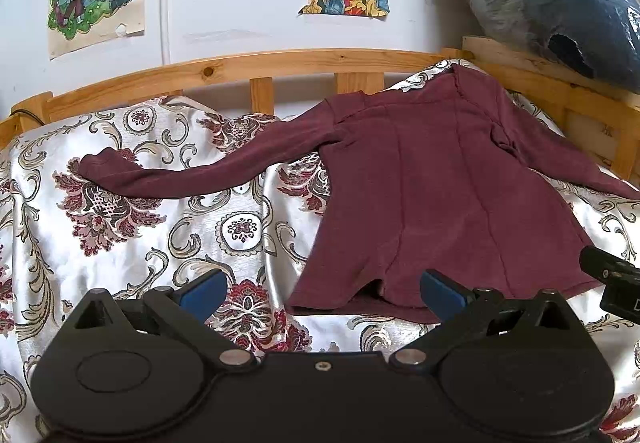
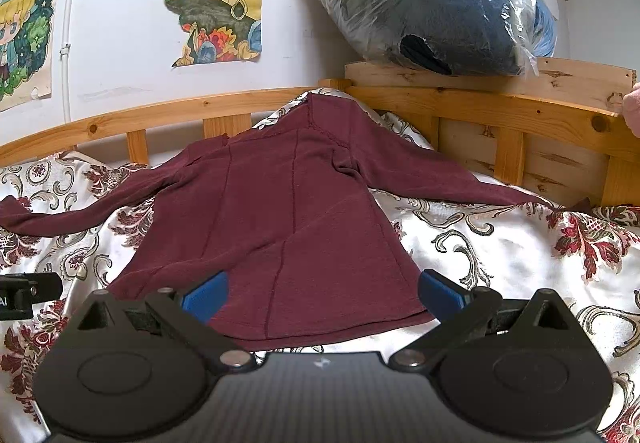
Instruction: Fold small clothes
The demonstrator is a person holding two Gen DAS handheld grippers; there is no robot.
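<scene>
One maroon shirt (image 1: pixel 432 183) spread flat mid-frame on bed (image 1: pixel 132 243), two sleeves out. Left tongs (image 1: pixel 322 293), right tongs (image 2: pixel 322 293): both apart, empty, near hem.

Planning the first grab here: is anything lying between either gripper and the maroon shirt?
Nothing visible. The maroon shirt lies spread on the patterned bedspread. The right gripper, open, is over its hem; the left gripper, open, is at the hem's left corner.
</scene>
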